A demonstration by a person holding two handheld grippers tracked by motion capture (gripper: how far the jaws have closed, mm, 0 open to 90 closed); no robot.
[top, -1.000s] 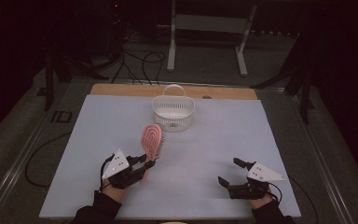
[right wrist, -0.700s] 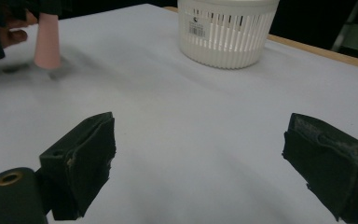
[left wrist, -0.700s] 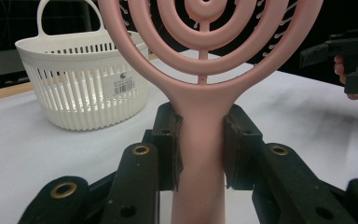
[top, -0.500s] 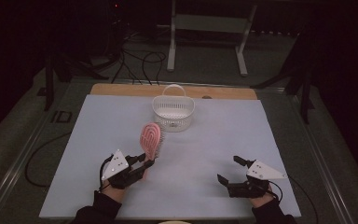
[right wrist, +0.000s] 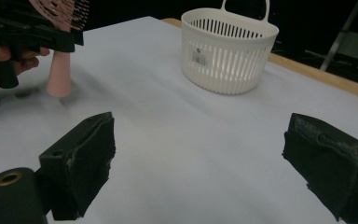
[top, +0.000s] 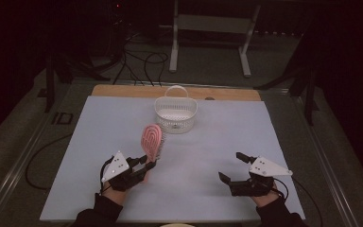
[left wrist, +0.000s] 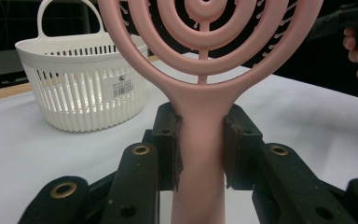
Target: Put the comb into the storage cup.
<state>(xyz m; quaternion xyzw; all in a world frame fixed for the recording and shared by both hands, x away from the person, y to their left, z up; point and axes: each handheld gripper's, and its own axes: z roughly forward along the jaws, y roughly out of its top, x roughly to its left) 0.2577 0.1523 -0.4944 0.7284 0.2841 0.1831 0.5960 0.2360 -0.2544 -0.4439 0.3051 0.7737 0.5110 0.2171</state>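
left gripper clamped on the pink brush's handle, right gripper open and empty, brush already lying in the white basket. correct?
Not quite: the pink brush is not in the white basket. The high view shows it held up over the table, short of the basket. The rest holds: the left gripper is clamped on its handle, as the left gripper view shows, and the right gripper is open and empty.

White basket (top: 176, 114) stands mid-table at far edge; raised pink brush (top: 151, 142) before it; table (top: 227, 137) bare elsewhere.
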